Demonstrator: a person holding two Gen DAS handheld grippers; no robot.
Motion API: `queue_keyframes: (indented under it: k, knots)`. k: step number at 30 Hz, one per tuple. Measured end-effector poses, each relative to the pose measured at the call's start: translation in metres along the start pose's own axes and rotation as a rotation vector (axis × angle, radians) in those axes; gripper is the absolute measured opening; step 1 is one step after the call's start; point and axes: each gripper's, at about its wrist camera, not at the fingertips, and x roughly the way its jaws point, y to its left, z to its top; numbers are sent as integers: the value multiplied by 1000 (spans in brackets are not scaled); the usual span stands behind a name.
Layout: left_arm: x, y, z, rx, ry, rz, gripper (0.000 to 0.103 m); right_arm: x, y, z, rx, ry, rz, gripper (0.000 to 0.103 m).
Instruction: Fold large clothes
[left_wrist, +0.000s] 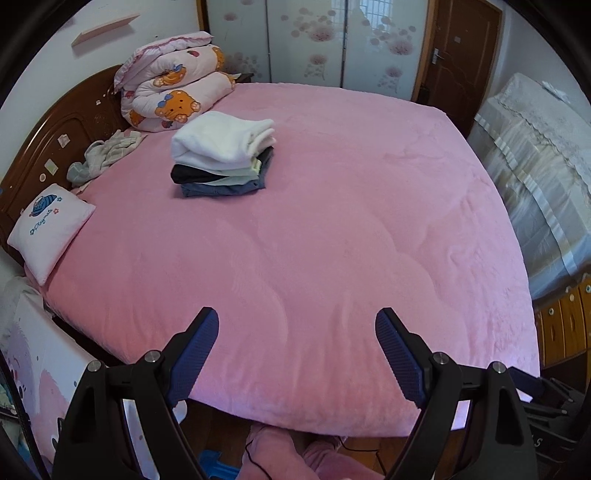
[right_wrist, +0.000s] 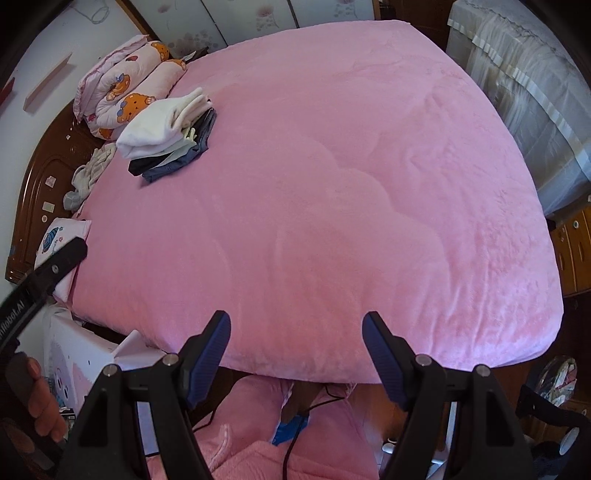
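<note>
A stack of folded clothes (left_wrist: 223, 153), white on top, dark and blue below, lies on the pink bed (left_wrist: 314, 240) towards the headboard. It also shows in the right wrist view (right_wrist: 170, 133). An unfolded pale garment (left_wrist: 105, 155) lies crumpled by the headboard, also in the right wrist view (right_wrist: 90, 173). My left gripper (left_wrist: 297, 325) is open and empty above the bed's near edge. My right gripper (right_wrist: 297, 326) is open and empty above the same edge. The left gripper's body (right_wrist: 44, 273) shows at the left of the right wrist view.
A rolled pink cartoon quilt (left_wrist: 173, 88) and a small pink pillow (left_wrist: 48, 232) lie by the wooden headboard (left_wrist: 55, 136). A covered cabinet (left_wrist: 535, 177) stands right of the bed. A white box (right_wrist: 88, 354) and cables lie on the floor near me.
</note>
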Motion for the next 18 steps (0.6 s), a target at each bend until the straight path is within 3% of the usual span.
queue_keyframes:
  k: [9,15,18]
  knots:
    - [-22,-30,-34,77,0,-33,86,-27,-9,-26,17,-78,-48,74]
    - [-11,-26,-42,95,6,-44,86,-28,-6,-32,-2,-141,-101,78]
    - [-2,-22,-45,84,22,-31,86,-19,-8,-31,-16,-132,-127,79]
